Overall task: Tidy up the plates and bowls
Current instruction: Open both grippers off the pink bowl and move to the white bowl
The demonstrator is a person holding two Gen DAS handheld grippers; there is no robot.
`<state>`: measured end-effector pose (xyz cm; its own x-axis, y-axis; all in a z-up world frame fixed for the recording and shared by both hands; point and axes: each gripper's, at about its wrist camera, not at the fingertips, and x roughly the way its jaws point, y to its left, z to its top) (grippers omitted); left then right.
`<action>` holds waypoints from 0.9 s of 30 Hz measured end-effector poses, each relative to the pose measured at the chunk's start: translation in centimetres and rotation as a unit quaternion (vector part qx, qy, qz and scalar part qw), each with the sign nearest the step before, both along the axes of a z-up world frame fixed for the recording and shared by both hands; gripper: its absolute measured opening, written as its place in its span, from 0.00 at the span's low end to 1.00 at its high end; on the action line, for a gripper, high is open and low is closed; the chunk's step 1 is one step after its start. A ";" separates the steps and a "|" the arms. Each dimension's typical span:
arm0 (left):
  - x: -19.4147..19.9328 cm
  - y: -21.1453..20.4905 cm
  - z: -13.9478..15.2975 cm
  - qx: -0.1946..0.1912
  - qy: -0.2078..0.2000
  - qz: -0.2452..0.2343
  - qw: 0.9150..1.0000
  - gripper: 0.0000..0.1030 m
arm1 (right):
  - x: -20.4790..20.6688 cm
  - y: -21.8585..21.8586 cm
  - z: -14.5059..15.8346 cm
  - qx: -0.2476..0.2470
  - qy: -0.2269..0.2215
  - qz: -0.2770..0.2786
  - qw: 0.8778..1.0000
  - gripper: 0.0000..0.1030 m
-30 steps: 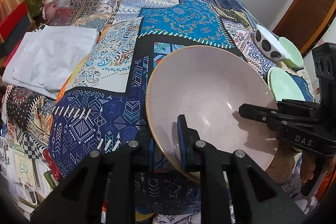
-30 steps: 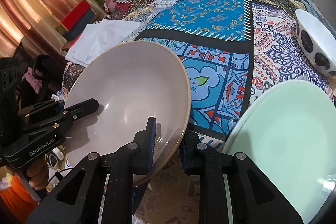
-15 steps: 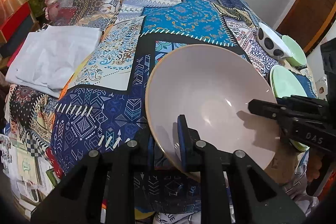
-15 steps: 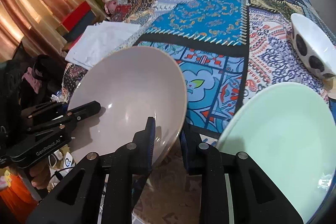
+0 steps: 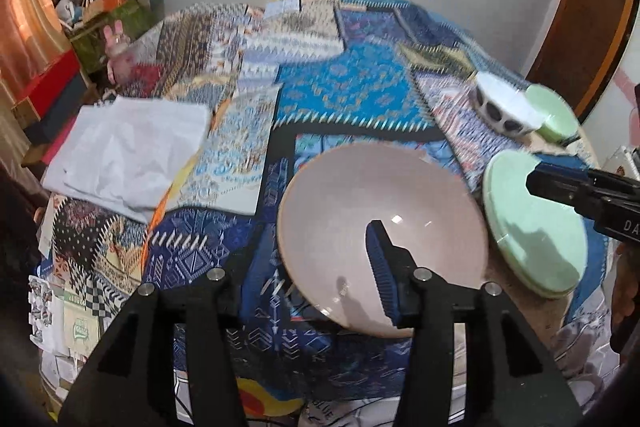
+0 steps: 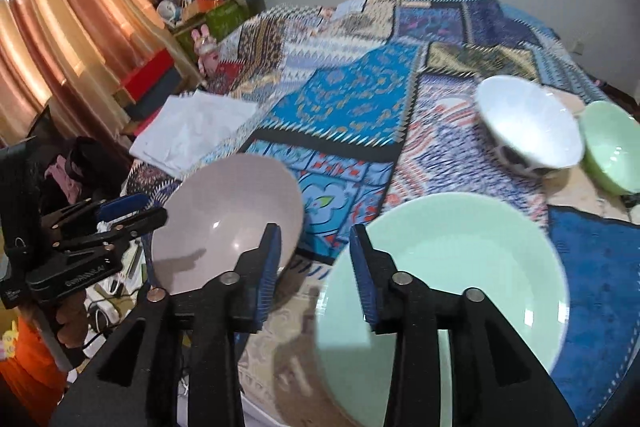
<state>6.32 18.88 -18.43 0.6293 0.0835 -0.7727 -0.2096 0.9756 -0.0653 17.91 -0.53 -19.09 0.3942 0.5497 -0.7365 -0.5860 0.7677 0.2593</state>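
The left claw stands spread astride the pink bowl's near rim, perhaps not touching it. The right claw hangs open between that bowl and the mint plate. Farther along the patchwork bedspread sit a spotted bowl and green bowl.

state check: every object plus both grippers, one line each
left gripper: open, pink bowl's rim between its fingers
right gripper: open, holds nothing
pink bowl: upright, empty, on the bedspread
mint plate: flat, empty, beside the pink bowl
spotted bowl: tilted, empty
green bowl: upright, empty
white cloth: folded, lying flat
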 end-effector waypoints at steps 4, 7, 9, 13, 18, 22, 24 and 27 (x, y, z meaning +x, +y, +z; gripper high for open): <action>-0.3 -1.7 2.7 0.017 -0.043 -0.003 0.999 0.62 | 0.2 -2.7 1.3 0.007 -0.022 -0.024 0.999 0.46; -0.2 -3.5 4.8 0.027 -0.073 -0.013 0.997 0.68 | 0.4 -5.1 2.5 0.005 -0.041 -0.043 0.998 0.48; 0.1 -4.6 5.9 0.030 -0.085 -0.022 0.996 0.72 | 0.5 -6.5 3.2 0.004 -0.053 -0.056 0.997 0.52; 1.6 -7.0 7.4 0.035 -0.098 -0.042 0.994 0.76 | 0.9 -9.4 4.5 0.004 -0.073 -0.084 0.994 0.63; 4.5 -9.7 8.3 0.021 -0.100 -0.074 0.992 0.76 | 2.2 -12.7 5.8 0.006 -0.092 -0.117 0.989 0.69; 7.4 -11.4 8.4 0.009 -0.095 -0.090 0.991 0.76 | 3.8 -14.3 6.1 -0.001 -0.100 -0.135 0.986 0.69; 8.8 -12.2 8.4 0.014 -0.094 -0.092 0.991 0.76 | 4.8 -14.8 5.8 -0.006 -0.100 -0.141 0.985 0.69; 11.5 -13.3 7.9 0.014 -0.087 -0.103 0.991 0.76 | 6.5 -15.4 5.1 -0.010 -0.094 -0.145 0.985 0.69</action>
